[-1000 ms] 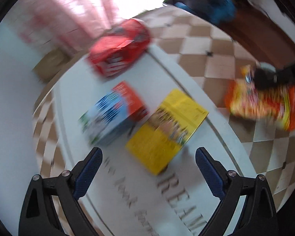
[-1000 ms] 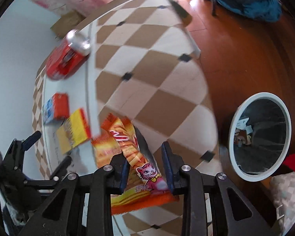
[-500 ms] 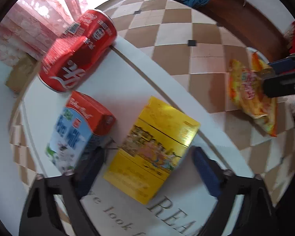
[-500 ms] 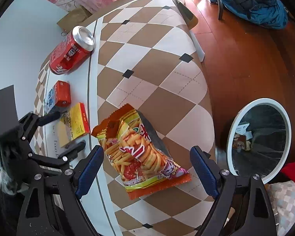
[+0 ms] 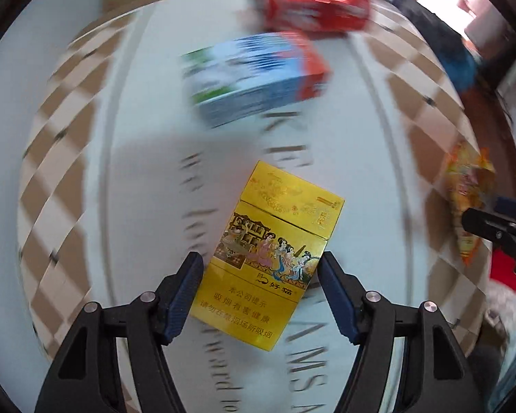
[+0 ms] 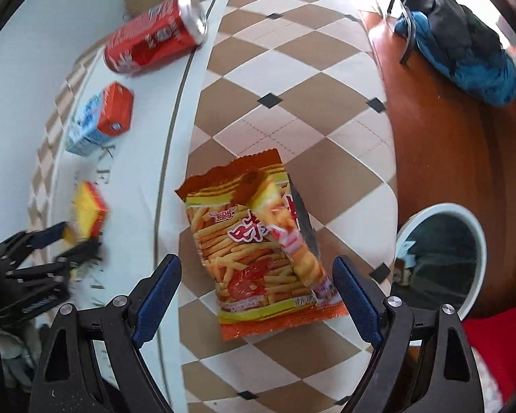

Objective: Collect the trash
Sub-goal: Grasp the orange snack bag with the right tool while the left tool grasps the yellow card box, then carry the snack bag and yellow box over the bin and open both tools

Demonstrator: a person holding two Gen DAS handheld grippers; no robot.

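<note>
The left claw (image 5: 259, 296) has come closer to the yellow box (image 5: 273, 254) than it was half a second ago. Back then the box lay a little ahead of the fingers. Now the two blue fingers (image 5: 185, 297) sit on each side of the box's near end. The left claw has closed in but I cannot tell if it touches the box yet. The box lies flat on the white table (image 5: 148, 158). Behind the box is a blue milk carton (image 5: 254, 75), and behind that a red can (image 5: 313, 3) on its side. Both look blurry.

The right claw (image 6: 258, 299) let go of the chip bag (image 6: 258, 254) a second ago. Now it is wide open, with nothing in it, and it hangs low over the near end of the bag. The chip bag lies flat on the brown and white checked cloth (image 6: 292, 96), to the right of the yellow box. A round white bin (image 6: 478, 265) stands on the wood floor (image 6: 440, 130), further right of the box, past the table edge.
</note>
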